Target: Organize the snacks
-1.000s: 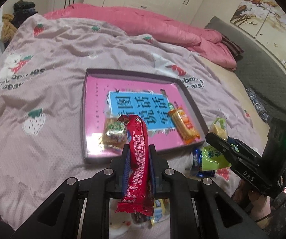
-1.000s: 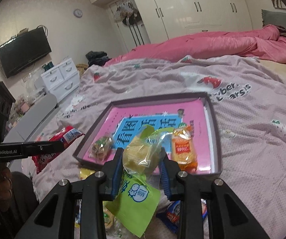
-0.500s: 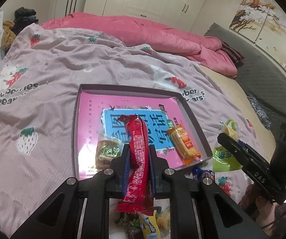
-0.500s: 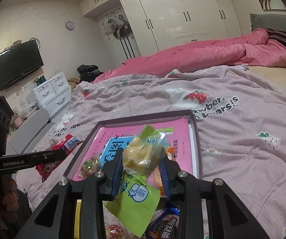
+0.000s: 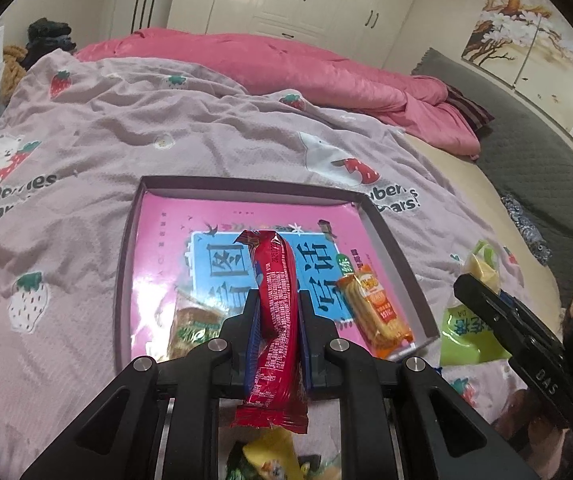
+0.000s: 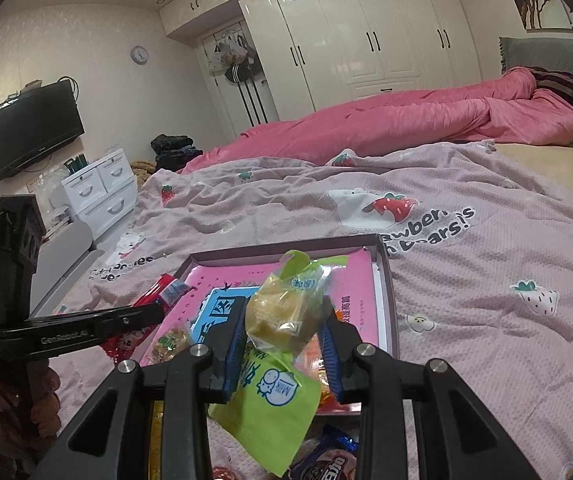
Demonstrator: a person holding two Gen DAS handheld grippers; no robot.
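Observation:
A shallow box tray (image 5: 246, 186) with a pink and blue printed bottom lies on the bed. In it are an orange cracker pack (image 5: 374, 312) and a small green-labelled snack (image 5: 192, 326). My left gripper (image 5: 278, 300) is shut on a long red snack packet (image 5: 276, 300), held above the tray's near edge. My right gripper (image 6: 282, 316) is shut on a clear and green snack bag (image 6: 282, 312), held above the tray (image 6: 382, 280) near its front. The right gripper (image 5: 482, 292) shows at the right of the left wrist view; the left gripper (image 6: 154, 310) shows at the left of the right wrist view.
Loose snacks lie on the strawberry-print blanket (image 5: 86, 140) in front of the tray: a yellow packet (image 5: 270, 456) and a dark blue packet (image 6: 326, 460). A pink duvet (image 6: 406, 120) lies behind. White drawers (image 6: 98, 192) and a TV (image 6: 30, 128) stand at the left.
Both grippers have risen and drawn back with their packets still held. The tray now sits lower and smaller in the right wrist view.

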